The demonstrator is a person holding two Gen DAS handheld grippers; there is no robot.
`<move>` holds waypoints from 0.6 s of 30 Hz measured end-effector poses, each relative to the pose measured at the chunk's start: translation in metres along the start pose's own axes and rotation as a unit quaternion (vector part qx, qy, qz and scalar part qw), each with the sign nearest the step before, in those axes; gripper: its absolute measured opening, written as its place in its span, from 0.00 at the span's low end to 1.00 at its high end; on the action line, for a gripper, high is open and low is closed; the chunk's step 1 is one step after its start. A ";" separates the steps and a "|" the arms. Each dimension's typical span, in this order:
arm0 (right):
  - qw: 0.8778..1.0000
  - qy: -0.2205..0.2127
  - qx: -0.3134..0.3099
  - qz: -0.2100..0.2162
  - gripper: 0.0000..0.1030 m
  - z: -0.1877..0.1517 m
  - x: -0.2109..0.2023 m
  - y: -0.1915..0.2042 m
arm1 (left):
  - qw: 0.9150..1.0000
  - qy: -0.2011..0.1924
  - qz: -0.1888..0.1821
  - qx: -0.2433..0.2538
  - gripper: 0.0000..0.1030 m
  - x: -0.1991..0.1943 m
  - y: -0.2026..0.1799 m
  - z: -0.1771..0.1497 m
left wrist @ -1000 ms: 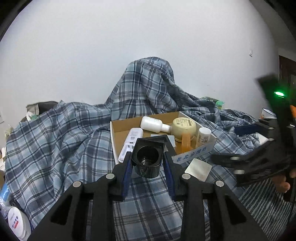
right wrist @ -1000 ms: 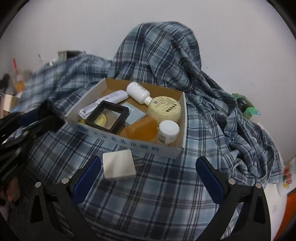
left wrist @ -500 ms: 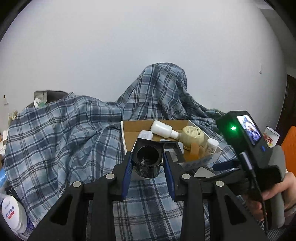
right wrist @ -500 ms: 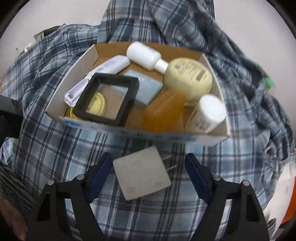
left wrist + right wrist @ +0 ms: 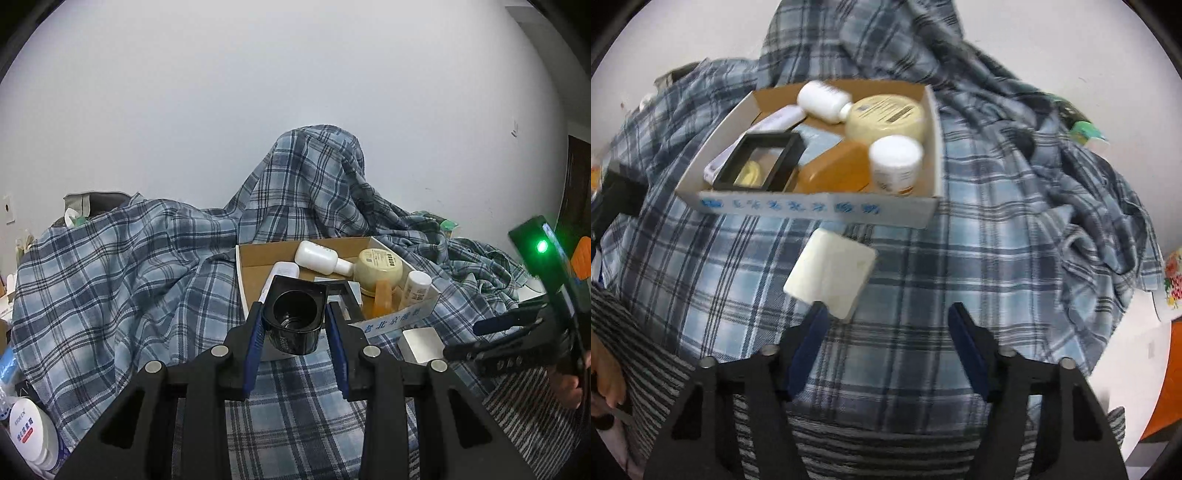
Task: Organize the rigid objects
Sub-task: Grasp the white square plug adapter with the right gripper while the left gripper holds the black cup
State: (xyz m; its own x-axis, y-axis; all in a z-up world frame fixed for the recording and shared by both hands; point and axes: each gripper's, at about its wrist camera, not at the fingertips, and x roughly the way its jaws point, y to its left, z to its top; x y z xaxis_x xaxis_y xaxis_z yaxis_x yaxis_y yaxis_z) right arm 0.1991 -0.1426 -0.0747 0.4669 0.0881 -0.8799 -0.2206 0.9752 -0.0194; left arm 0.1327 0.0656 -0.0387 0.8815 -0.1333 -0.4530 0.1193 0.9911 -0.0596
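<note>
The left gripper (image 5: 295,325) clamps a black cup (image 5: 294,318) upright, poised for the box (image 5: 820,212). The right gripper (image 5: 886,347) hovers wide apart near the white block (image 5: 831,269) beside the box's front edge.

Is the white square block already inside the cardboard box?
No, the white square block lies on the plaid cloth in front of the cardboard box.

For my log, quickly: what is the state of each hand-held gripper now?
Left hand-held gripper: closed on the black cup.
Right hand-held gripper: open, holding nothing; white square block lies ahead.
</note>
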 end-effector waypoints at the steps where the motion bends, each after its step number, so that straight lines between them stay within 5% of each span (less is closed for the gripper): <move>1: 1.000 -0.005 0.007 0.007 0.58 0.000 -0.003 -0.005 | 1.000 0.001 0.000 0.000 0.34 0.000 0.000 0.000; 7: 0.995 -0.010 0.057 0.086 0.58 0.015 -0.002 -0.006 | 1.000 0.003 -0.003 -0.006 0.34 -0.001 0.002 0.001; 13: 0.993 0.034 0.066 0.089 0.58 0.030 0.032 0.020 | 1.000 0.003 -0.006 -0.002 0.34 0.001 0.001 0.001; 15: 0.995 0.028 0.061 0.080 0.45 0.032 0.035 0.024 | 1.000 0.013 -0.007 -0.008 0.34 0.006 0.003 0.001; 18: 0.998 0.009 0.027 0.054 0.44 0.031 0.035 0.036 | 1.000 0.012 -0.007 -0.018 0.34 0.005 0.006 0.002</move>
State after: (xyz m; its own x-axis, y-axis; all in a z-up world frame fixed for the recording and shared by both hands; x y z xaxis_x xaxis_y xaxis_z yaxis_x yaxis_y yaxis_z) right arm 0.2343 -0.0979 -0.0913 0.4282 0.1898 -0.8835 -0.2227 0.9697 0.1004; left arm 0.1387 0.0711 -0.0400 0.8691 -0.1467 -0.4724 0.1137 0.9887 -0.0979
